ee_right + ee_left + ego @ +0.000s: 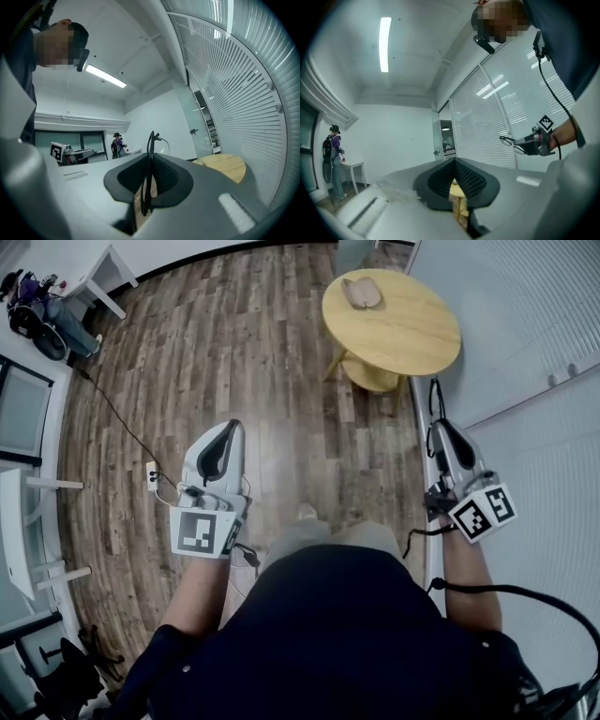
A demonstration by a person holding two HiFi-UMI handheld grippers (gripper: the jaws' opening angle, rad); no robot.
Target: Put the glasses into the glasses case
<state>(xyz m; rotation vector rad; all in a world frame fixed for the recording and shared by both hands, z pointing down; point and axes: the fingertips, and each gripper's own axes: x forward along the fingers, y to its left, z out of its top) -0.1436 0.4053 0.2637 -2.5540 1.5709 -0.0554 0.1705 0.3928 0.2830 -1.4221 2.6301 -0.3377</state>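
Observation:
The tan glasses case (362, 292) lies on the round wooden table (403, 334) ahead of me, at its far left side. My right gripper (441, 427) is held level over the floor, short of the table, and is shut on the thin black glasses (436, 397). In the right gripper view the glasses (151, 140) stand edge-on between the pads and rise above them, with the table (225, 166) to the right. My left gripper (230, 426) is shut and holds nothing. From the left gripper view, the right gripper (529, 143) and its glasses (511, 142) show against the blinds.
White blinds (525, 352) run along the right, close to my right hand. A power strip (152, 474) and its cable lie on the wood floor at left. White desks (103, 277) line the left side. Another person (333, 154) stands at a far desk.

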